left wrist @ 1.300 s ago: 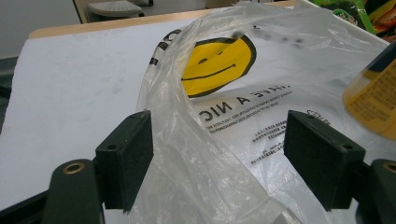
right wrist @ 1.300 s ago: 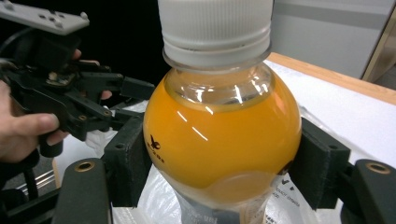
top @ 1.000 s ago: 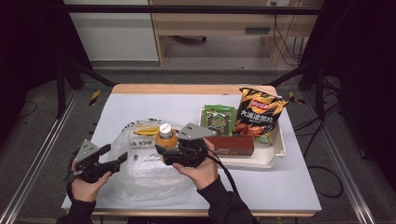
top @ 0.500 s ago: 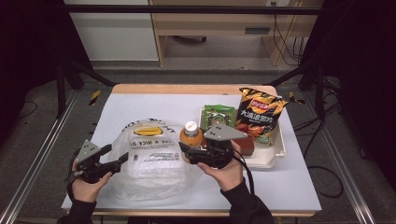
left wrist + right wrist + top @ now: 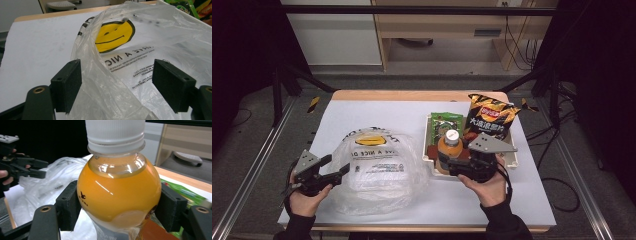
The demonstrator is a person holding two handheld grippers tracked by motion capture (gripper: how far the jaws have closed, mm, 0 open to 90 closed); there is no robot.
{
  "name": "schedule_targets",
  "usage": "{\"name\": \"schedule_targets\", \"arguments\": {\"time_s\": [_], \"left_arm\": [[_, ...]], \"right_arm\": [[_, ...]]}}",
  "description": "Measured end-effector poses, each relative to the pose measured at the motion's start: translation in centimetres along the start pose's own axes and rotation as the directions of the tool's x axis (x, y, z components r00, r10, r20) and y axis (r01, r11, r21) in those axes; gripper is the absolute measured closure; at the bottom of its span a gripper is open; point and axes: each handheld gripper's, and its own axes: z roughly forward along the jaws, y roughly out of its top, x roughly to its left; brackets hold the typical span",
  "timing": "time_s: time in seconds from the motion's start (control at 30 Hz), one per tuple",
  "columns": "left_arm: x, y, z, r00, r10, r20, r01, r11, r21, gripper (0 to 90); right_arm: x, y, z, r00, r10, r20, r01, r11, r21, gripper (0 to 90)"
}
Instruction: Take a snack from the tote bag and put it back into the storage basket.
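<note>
Both grippers were in our hands at the near edge of the table. Our right gripper was clamped on the orange drink bottle, its two black pads pressed against the widest part of the body at nine and three o'clock in the right gripper view. Seen from there, the bottle was round-shouldered and clear, full of bright orange liquid up to a thin airy band beneath a ribbed white cap; a small dark logo sat on its lower flank and a pale label wrapped the base. It stood upright in the grip. From the high view it was at the nine-o'clock edge of the white tray, though we could not quite tell whether its base rested there or was held just above. Behind it, toward twelve and one o'clock, stood a green packet and a black-and-yellow crisp bag.

Our left gripper had its jaws apart, with a fold of the clear plastic bag rising between them untouched by the right-hand pad. That bag, printed with a yellow smiling face and black lettering, lay crumpled at nine o'clock from the bottle.
</note>
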Motion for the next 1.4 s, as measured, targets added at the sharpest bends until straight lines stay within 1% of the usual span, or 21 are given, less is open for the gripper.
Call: {"name": "schedule_targets", "arguments": {"time_s": [0.17,0.3,0.47,0.7,0.77,0.83,0.97,1.1,1.4], "left_arm": [[-0.1,0.0,0.0,1.0000,0.002,-0.001,-0.002,1.0000,-0.001,23.3],[-0.1,0.0,0.0,1.0000,0.002,-0.001,-0.002,1.0000,-0.002,23.3],[-0.1,0.0,0.0,1.0000,0.002,-0.002,-0.002,1.0000,-0.003,23.3],[-0.1,0.0,0.0,1.0000,0.003,-0.003,-0.003,1.0000,-0.003,23.2],[-0.1,0.0,0.0,1.0000,0.003,-0.004,-0.003,1.0000,-0.003,23.3],[-0.1,0.0,0.0,1.0000,0.002,-0.004,-0.002,1.0000,-0.004,23.3],[-0.2,0.0,0.0,1.0000,0.005,-0.001,-0.005,1.0000,-0.002,23.2],[-0.2,0.0,0.0,1.0000,0.006,0.001,-0.006,1.0000,-0.002,23.2],[-0.3,0.1,0.0,1.0000,0.009,0.005,-0.009,1.0000,-0.001,23.1]], "right_arm": [[-1.5,-0.6,-1.3,0.9997,0.013,0.020,-0.013,1.000,-0.002,30.3],[-2.3,-1.0,-1.8,0.9995,0.012,0.028,-0.012,1.000,-0.001,30.3],[-3.2,-1.6,-2.4,0.9984,0.018,0.054,-0.018,1.000,0.006,30.3],[-4.5,-2.6,-3.3,0.9960,0.045,0.077,-0.045,0.999,0.000,30.3],[-4.9,-2.7,-3.6,0.9946,0.053,0.089,-0.054,0.998,0.009,30.3],[-5.3,-2.8,-3.8,0.9930,0.055,0.104,-0.056,0.998,0.007,30.3],[-6.0,-2.8,-4.5,0.9910,0.063,0.118,-0.063,0.998,-0.004,30.3],[-6.6,-3.0,-4.9,0.9889,0.071,0.130,-0.071,0.997,-0.005,30.3],[-8.4,-3.1,-5.4,0.9806,0.097,0.170,-0.096,0.995,-0.013,30.2]]}}
